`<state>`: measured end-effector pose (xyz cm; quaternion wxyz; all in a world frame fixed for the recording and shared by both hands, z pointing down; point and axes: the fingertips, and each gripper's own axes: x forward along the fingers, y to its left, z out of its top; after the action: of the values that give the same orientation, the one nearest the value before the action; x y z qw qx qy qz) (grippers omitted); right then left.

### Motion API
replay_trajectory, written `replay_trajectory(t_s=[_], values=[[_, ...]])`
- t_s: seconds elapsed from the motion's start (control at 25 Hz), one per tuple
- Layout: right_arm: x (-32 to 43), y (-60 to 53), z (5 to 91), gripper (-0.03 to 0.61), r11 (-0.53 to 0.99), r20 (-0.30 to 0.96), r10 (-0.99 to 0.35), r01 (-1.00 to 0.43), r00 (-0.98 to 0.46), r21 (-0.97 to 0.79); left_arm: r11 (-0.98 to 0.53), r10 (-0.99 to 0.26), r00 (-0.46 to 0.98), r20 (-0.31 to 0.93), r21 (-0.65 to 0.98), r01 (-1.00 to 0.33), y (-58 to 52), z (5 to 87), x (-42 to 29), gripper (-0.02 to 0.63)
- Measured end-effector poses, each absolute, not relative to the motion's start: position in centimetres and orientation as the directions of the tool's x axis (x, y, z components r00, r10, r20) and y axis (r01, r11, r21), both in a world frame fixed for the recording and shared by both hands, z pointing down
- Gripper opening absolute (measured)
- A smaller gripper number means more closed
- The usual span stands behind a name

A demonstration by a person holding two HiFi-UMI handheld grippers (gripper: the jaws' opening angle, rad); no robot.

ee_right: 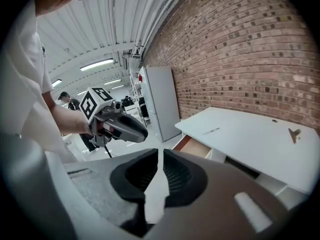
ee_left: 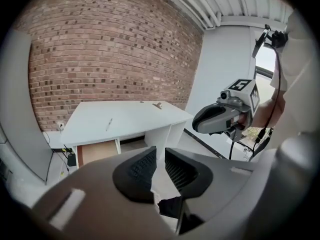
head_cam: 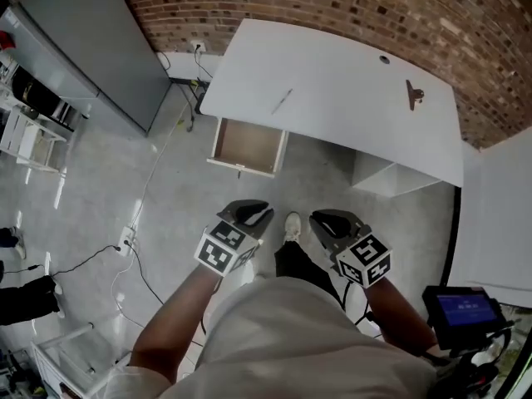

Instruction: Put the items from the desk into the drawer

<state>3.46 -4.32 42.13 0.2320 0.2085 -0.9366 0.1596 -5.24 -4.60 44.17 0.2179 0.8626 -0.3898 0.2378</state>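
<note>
The drawer (head_cam: 246, 146) stands open ahead of the left gripper (head_cam: 249, 216), ready, I judge, to take what lies on the desk (head_cam: 349, 65). A pen (head_cam: 282, 100) lies beyond the drawer, and a clip (head_cam: 413, 94) lies far ahead and to the right of the right gripper (head_cam: 331, 221). Both grippers are held low, side by side, well short of the desk (probably no reach is under way yet). The left gripper's jaws are drawn almost together, with only a slit between and nothing in it. The right gripper is the same, empty and touching nothing.
</note>
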Motion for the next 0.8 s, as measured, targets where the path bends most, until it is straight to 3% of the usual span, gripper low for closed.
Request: replay_trajectory(t_s=[0.2,0.8], values=[[4.0,-13.7,42.5,0.031,0.871,0.491,-0.272,-0.428,-0.827,-0.239,-0.562,-0.552,0.538,0.637,0.193,-0.804,-16.3,46.0,-5.2,0.106],[10.0,-29.0,47.5,0.031,0.799,0.539,-0.267,-0.496,-0.799,-0.34,-0.509,-0.458,0.37,0.808,0.103,-0.855,-41.8,56.9,-7.9,0.121]])
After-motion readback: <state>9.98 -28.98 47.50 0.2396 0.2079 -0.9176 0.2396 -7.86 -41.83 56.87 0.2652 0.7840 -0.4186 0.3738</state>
